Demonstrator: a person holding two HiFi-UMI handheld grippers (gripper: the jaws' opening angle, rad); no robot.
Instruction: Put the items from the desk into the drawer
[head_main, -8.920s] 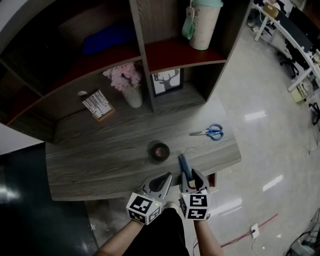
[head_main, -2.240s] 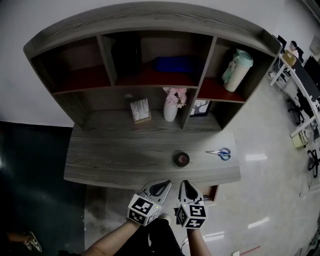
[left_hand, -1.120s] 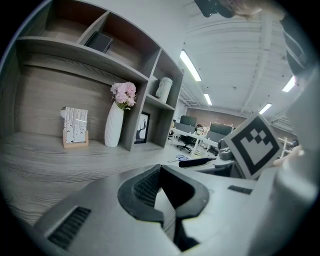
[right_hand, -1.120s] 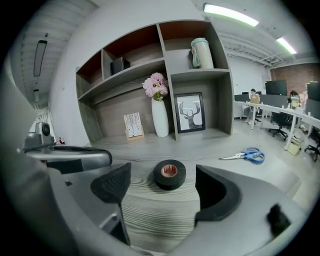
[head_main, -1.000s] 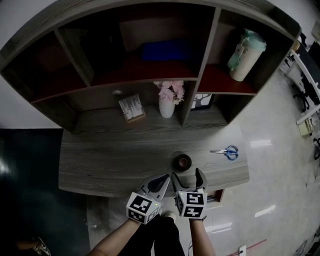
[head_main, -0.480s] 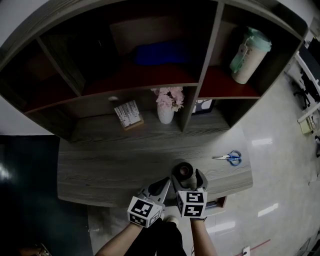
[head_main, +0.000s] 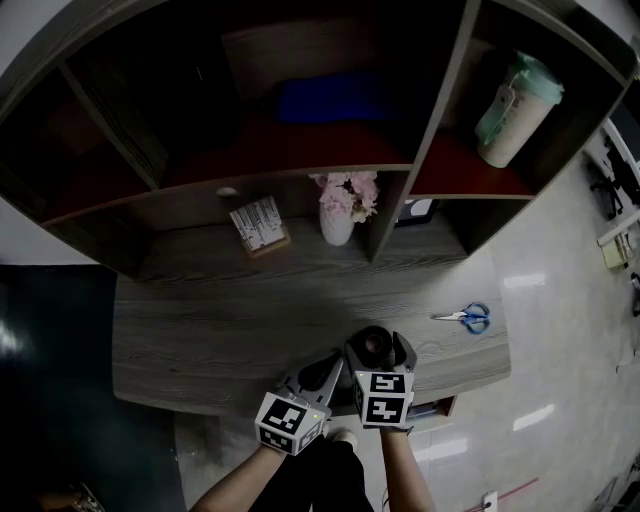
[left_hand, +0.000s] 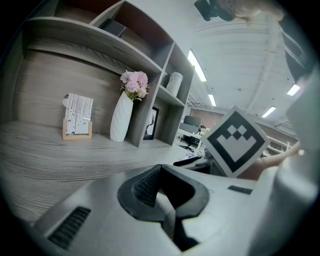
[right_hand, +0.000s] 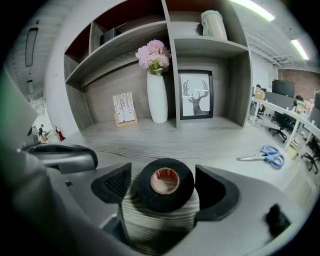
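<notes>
Grey woodgrain desk (head_main: 220, 320) beside glossy floor (head_main: 560, 300): right gripper (head_main: 378, 349) jaws apart around tape roll (right_hand: 165, 184); left gripper (head_main: 329, 363) jaws together, empty.

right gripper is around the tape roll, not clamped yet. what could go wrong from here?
1. The right gripper has its jaws either side of the black tape roll, not visibly clamped. Closing off-centre on its round side could squirt it forward across the desk.
2. The left gripper, shut, sits close beside the right one; turning away with the roll could knock them together.
</notes>
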